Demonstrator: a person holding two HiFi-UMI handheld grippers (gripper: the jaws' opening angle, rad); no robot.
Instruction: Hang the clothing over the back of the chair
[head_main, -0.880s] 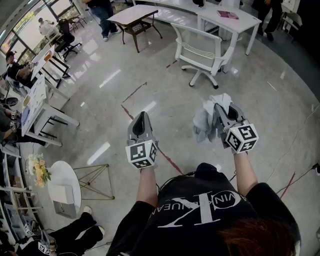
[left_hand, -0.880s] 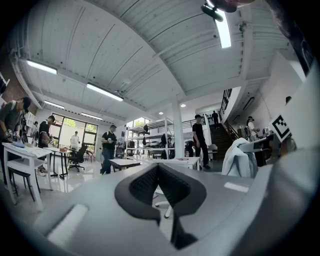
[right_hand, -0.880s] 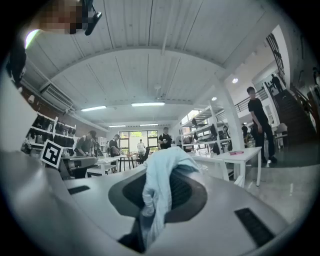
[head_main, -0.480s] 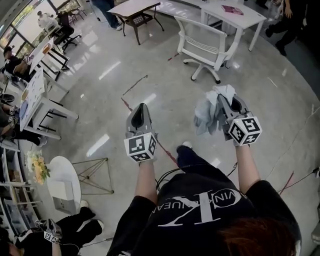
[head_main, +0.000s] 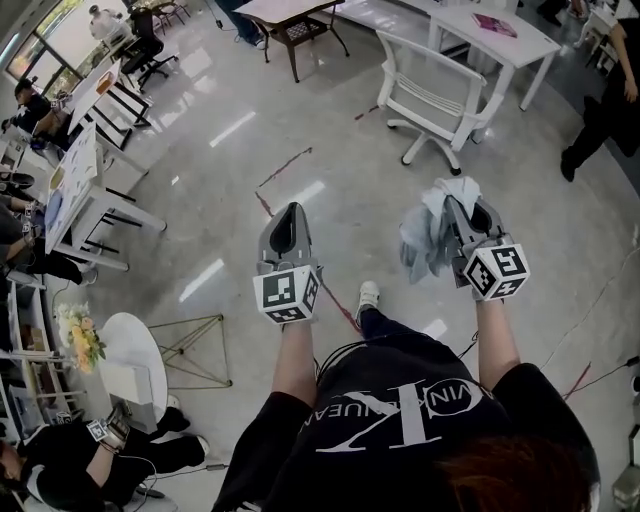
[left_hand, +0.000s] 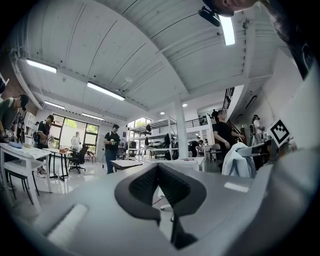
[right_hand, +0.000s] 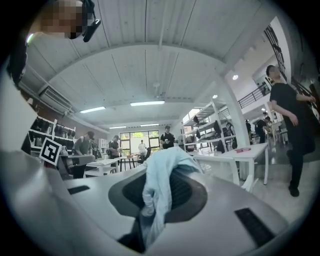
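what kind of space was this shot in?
Probably an open-plan office or lab workspace: white desks, a white swivel chair on a polished floor, people seated at tables by large windows, and storage shelving further back.

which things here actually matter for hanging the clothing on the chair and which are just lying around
Job:
- light blue clothing, clamped in the right gripper jaws
- white chair ahead
- left gripper, jaws together, empty

Just around:
- white desk with pink book
- dark-framed table
- round white table
- flowers
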